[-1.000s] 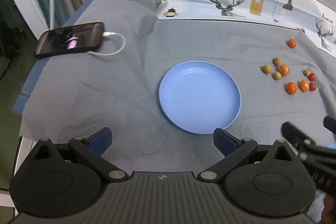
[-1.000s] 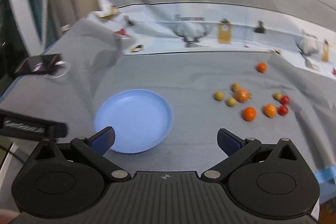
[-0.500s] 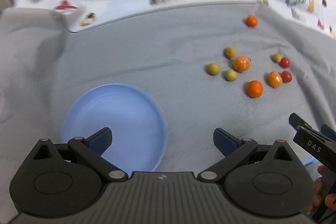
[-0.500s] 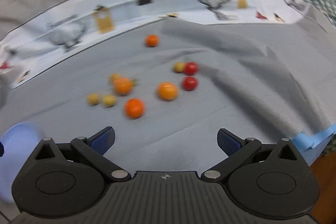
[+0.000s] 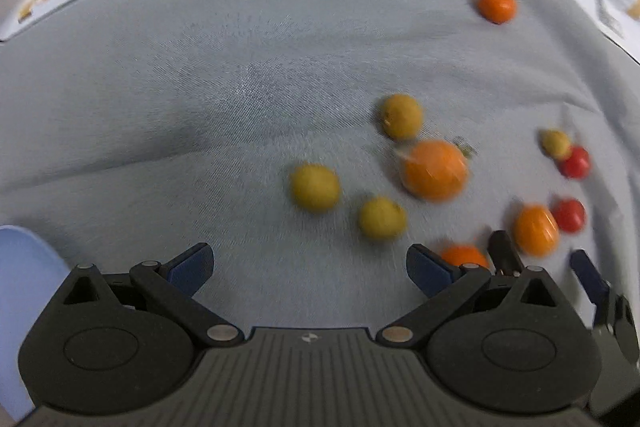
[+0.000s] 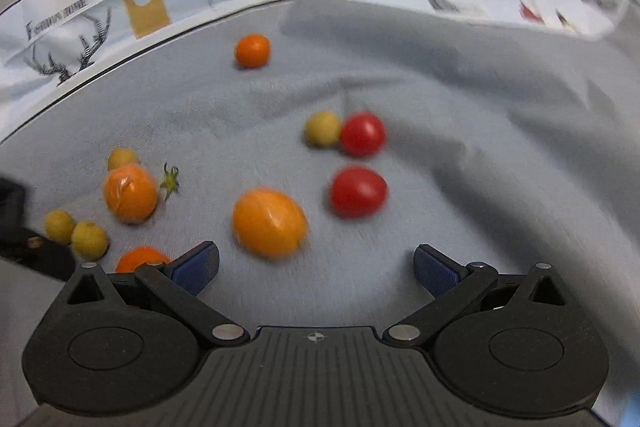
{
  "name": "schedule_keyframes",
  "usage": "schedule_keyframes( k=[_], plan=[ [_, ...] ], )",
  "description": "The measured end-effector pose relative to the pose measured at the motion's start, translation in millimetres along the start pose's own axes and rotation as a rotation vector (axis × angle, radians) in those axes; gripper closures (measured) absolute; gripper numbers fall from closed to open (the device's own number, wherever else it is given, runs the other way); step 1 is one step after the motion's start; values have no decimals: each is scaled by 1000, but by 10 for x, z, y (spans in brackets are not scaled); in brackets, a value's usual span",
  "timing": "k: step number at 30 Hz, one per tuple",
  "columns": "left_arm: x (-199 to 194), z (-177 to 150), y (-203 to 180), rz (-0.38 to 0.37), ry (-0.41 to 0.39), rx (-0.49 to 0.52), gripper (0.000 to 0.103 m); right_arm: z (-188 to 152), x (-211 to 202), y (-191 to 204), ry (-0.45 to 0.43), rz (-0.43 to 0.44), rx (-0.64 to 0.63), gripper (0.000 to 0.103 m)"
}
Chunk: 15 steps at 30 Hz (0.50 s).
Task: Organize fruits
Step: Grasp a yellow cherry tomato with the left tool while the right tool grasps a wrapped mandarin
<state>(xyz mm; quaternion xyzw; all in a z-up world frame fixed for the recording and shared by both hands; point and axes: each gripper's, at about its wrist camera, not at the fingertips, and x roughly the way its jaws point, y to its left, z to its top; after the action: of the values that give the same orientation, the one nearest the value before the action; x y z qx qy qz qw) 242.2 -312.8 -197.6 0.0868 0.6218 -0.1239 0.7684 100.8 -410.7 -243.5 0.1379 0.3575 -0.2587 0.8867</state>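
Several small fruits lie loose on the grey cloth (image 5: 200, 107). In the left wrist view my left gripper (image 5: 310, 265) is open and empty, just short of two yellow fruits (image 5: 315, 187) (image 5: 382, 218), with a large orange fruit (image 5: 435, 169) beyond. The blue plate (image 5: 24, 267) shows only as an edge at the lower left. In the right wrist view my right gripper (image 6: 316, 267) is open and empty, just short of an orange fruit (image 6: 270, 221). Two red tomatoes (image 6: 358, 191) (image 6: 362, 134) lie beyond it.
A lone orange fruit (image 6: 252, 51) lies farther back near the white printed cloth (image 6: 100, 7). The grey cloth is wrinkled at the right (image 6: 500, 107). The right gripper's fingers (image 5: 506, 255) show at the lower right of the left wrist view.
Both grippers have swung right and moved in close to the fruit cluster. The plate has slid out to the left edge of the left view and out of the right view.
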Motion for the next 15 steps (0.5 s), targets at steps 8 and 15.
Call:
schedule_keyframes(
  k=[8, 15],
  plan=[
    [177, 146, -104, 30, -6, -75, 7, 33, 90, 15, -59, 1, -7, 1],
    [-11, 32, -236, 35, -4, -41, 75, -86, -170, 124, -85, -18, -42, 63]
  ],
)
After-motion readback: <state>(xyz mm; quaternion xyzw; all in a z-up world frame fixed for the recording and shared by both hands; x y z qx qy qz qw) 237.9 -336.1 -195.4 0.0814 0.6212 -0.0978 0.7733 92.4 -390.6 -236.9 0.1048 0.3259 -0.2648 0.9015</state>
